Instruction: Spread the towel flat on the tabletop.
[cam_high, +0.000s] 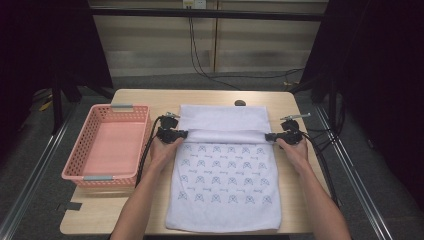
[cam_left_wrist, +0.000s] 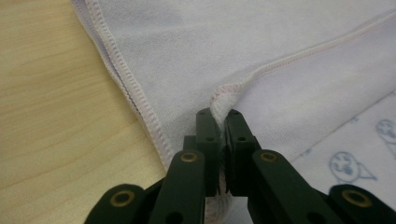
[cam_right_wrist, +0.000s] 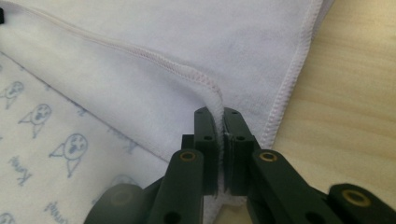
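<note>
High view: folding towel (cam_high: 222, 175) on counter (cam_high: 150, 97)
Left claw (cam_high: 181, 134), right claw (cam_high: 270, 136) pinched on far hem; draw nearward level, edges aligned.

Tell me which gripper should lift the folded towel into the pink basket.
Left, probably. The left gripper is shut on the towel edge nearest the pink basket; the right gripper clamps the far edge, away from it.
</note>
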